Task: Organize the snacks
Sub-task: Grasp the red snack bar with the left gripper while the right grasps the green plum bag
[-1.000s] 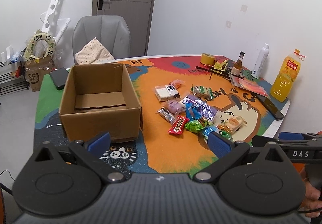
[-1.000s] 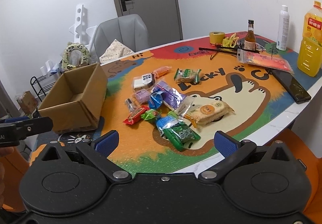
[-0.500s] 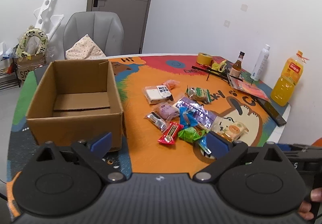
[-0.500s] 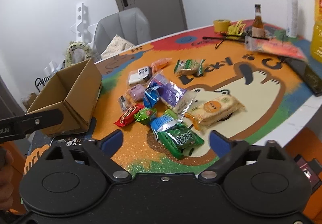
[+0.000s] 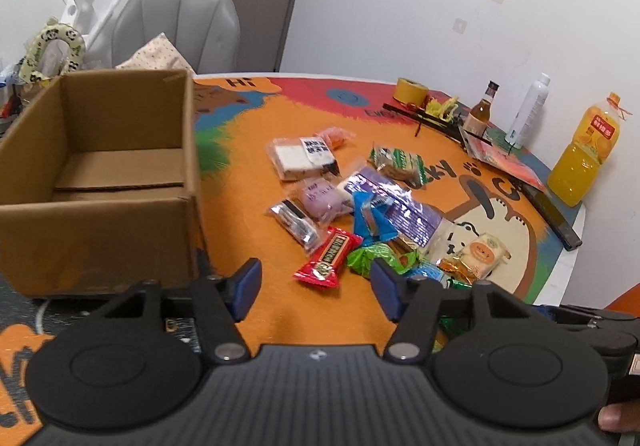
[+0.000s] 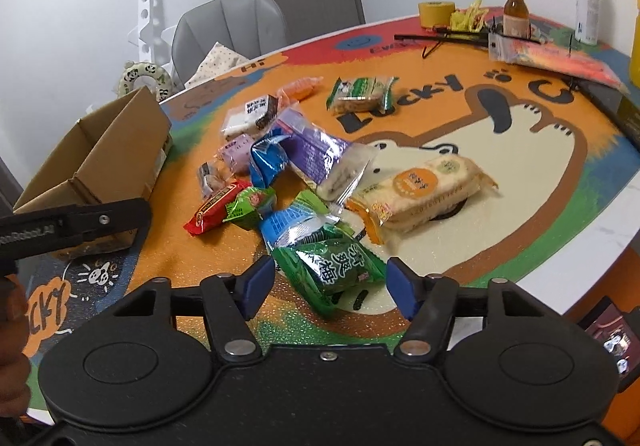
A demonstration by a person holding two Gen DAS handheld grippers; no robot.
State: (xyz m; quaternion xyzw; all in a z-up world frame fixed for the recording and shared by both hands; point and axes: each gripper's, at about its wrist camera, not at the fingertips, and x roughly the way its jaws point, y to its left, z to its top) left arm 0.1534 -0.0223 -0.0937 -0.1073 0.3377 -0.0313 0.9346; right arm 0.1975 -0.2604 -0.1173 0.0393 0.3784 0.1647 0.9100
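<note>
Both sunk nearer snacks | left hand-held gripper point(image 5: 316, 288) closing, empty | right hand-held gripper point(image 6: 330, 284) closing around green packet point(image 6: 330, 270)

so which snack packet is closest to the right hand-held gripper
The dark green plastic packet with white characters, lying right between the closing jaws of the right hand-held gripper; every other snack lies farther up the table.

Your left view cuts the box point(image 5: 96, 181) off at its left edge, and the gripper body hides the bench point(image 5: 256, 181) nearest you. In your right view the juice bottle point(image 6: 635, 45) runs off the right edge. The green packet point(image 6: 332, 266) probably covers part of a blue one point(image 6: 288, 226). Print on the far bottles is too small to read.
</note>
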